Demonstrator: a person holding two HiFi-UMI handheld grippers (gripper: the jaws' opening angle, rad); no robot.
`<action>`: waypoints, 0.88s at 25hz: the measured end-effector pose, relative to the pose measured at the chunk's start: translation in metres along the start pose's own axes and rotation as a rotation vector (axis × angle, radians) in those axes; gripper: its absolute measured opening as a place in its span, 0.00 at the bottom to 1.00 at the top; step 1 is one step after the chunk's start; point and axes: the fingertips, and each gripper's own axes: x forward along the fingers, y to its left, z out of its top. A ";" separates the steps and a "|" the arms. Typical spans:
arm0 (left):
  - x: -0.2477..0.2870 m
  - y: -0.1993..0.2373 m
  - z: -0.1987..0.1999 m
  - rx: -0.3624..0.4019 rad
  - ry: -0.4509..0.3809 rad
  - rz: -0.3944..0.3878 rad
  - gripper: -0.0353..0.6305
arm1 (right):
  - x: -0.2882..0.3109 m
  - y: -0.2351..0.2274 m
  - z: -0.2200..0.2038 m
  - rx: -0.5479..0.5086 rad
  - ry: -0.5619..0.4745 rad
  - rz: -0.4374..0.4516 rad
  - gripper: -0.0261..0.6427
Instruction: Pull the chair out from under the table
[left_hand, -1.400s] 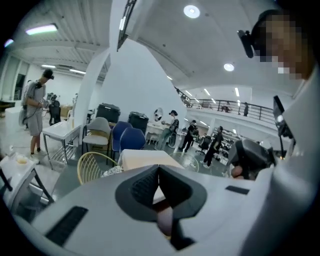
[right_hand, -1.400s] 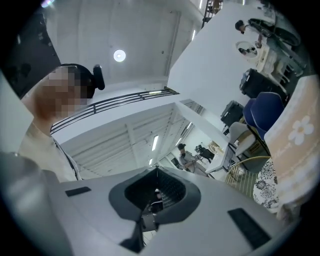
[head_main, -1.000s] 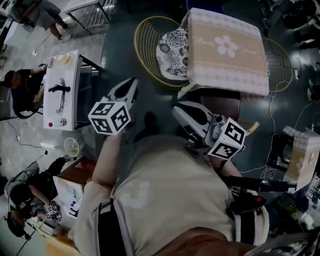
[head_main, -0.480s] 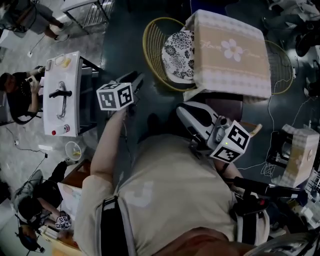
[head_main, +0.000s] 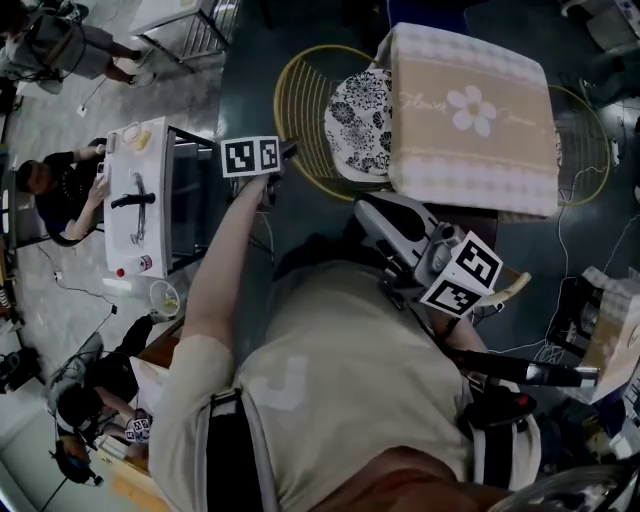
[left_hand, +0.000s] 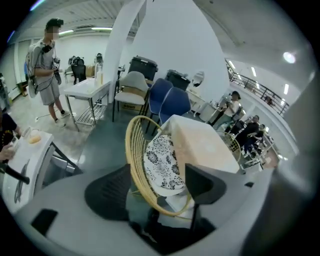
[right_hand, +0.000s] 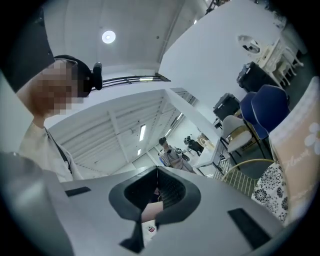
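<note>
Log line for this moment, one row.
left gripper: jaws just opened, rim of chair between them, ungripped | right gripper: shut, empty | chair: seat under table

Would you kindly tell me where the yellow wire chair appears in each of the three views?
Head view: chair, top centre, left of the tablecloth.
Left gripper view: chair, centre, left of the tablecloth.
Right gripper view: chair, lower right.
Shared landmark: the beige flower-print tablecloth beside it.

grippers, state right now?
left gripper: open, jaws just opened; chair rim shows between them, not gripped.
right gripper: shut, empty.
</note>
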 end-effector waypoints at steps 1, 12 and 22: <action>0.009 0.005 0.000 -0.015 0.017 0.020 0.56 | 0.000 -0.002 0.002 0.002 0.007 0.012 0.05; 0.089 0.070 -0.036 -0.172 0.197 0.174 0.53 | -0.013 -0.032 0.012 -0.013 0.044 -0.012 0.05; 0.128 0.083 -0.027 -0.210 0.233 0.087 0.25 | 0.018 -0.052 0.008 -0.013 0.095 -0.102 0.05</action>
